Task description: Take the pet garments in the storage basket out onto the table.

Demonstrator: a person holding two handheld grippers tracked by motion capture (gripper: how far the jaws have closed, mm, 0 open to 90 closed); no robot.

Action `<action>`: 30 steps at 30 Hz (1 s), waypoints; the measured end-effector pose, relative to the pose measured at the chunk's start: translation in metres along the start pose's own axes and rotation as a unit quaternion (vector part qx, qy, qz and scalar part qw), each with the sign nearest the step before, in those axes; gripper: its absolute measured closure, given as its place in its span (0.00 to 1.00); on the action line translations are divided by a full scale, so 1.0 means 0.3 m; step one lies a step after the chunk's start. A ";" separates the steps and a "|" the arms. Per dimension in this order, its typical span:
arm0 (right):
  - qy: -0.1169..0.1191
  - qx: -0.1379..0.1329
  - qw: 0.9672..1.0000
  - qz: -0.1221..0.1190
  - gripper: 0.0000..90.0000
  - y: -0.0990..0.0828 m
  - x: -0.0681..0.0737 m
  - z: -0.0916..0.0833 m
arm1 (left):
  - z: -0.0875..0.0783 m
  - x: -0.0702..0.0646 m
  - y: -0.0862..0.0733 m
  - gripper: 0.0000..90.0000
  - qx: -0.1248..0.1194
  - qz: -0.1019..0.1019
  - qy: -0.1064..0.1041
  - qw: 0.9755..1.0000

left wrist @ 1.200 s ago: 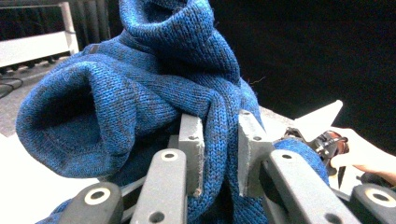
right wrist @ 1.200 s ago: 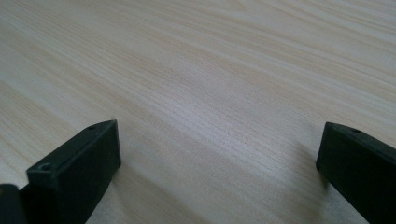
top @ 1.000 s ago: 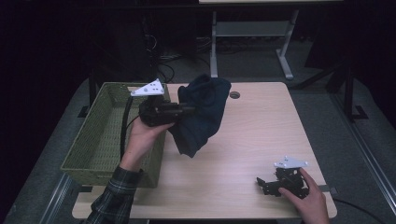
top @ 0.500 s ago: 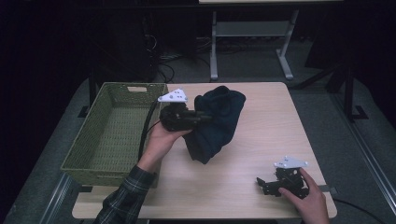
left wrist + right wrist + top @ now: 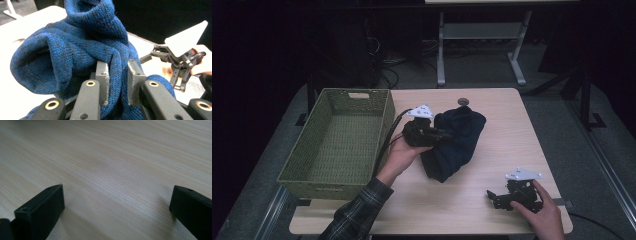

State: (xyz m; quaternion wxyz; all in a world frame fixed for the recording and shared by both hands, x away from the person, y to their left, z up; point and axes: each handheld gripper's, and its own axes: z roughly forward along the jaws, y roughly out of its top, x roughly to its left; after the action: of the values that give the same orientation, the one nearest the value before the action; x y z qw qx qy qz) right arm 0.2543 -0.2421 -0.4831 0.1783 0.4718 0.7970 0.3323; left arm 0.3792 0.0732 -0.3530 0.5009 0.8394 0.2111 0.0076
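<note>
A dark blue knitted garment (image 5: 455,145) lies bunched on the middle of the wooden table (image 5: 507,125). My left gripper (image 5: 443,135) is shut on a fold of it, held just right of the basket. Up close in the left gripper view, the knit (image 5: 75,47) is pinched between the two jaws of that gripper (image 5: 117,83). My right gripper (image 5: 494,196) rests low at the table's front right corner, its jaws spread wide. In the right gripper view, bare wood (image 5: 112,170) lies between the fingers of that open gripper (image 5: 116,210).
A green woven basket (image 5: 379,150) stands on the table's left side, with nothing inside. A small round dark disc (image 5: 463,101) sits near the far edge. Beyond the table stands a white-legged frame (image 5: 482,35) on dark floor.
My left gripper has carried the blue garment rightward from over the basket's edge and down onto the middle of the table. The right gripper has stayed put.
</note>
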 end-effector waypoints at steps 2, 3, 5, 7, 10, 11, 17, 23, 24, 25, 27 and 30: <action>0.000 0.000 1.000 -0.001 0.00 0.000 0.000 0.000 | 0.027 0.001 -0.009 0.83 0.003 -0.005 -0.001 1.000; 0.000 0.000 1.000 0.000 0.00 0.000 0.000 0.000 | 0.040 0.002 -0.013 0.83 0.006 -0.008 -0.002 1.000; 0.000 0.000 1.000 -0.001 0.00 0.000 0.000 0.000 | 0.066 0.003 -0.021 0.83 0.014 -0.008 -0.004 1.000; 0.000 0.000 1.000 -0.001 0.00 0.000 -0.001 0.000 | 0.093 0.001 -0.030 0.83 0.022 -0.010 -0.005 1.000; 0.000 0.001 1.000 0.001 0.00 0.000 0.000 0.000 | 0.131 0.003 -0.043 0.83 0.041 -0.005 -0.007 0.999; 0.000 0.001 1.000 0.001 0.00 0.000 0.000 0.000 | 0.144 0.005 -0.047 0.83 0.045 -0.003 -0.006 0.999; 0.001 0.001 1.000 0.001 0.00 0.000 0.001 0.000 | 0.212 0.007 -0.071 0.82 0.065 -0.004 -0.006 0.998; 0.001 0.001 1.000 0.001 0.00 0.000 0.001 0.000 | 0.268 0.003 -0.100 0.80 0.088 -0.006 -0.006 0.996; 0.001 0.001 1.000 0.000 0.00 0.000 0.001 0.000 | 0.275 0.004 -0.106 0.79 0.089 -0.007 -0.007 0.996; 0.001 0.001 1.000 0.001 0.00 0.000 0.001 0.000 | 0.282 0.003 -0.111 0.78 0.090 -0.011 -0.007 0.996; 0.001 0.001 1.000 0.001 0.00 0.000 0.001 0.000 | 0.287 0.006 -0.116 0.76 0.094 -0.009 -0.006 0.995; 0.002 0.001 1.000 0.000 0.00 0.000 0.001 0.000 | 0.287 0.006 -0.117 0.70 0.094 -0.009 -0.006 0.995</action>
State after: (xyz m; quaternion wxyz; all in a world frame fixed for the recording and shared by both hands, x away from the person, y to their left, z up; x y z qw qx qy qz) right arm 0.2541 -0.2419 -0.4831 0.1764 0.4719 0.7974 0.3322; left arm 0.3878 0.0161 -0.4258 0.4209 0.8809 0.2155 -0.0219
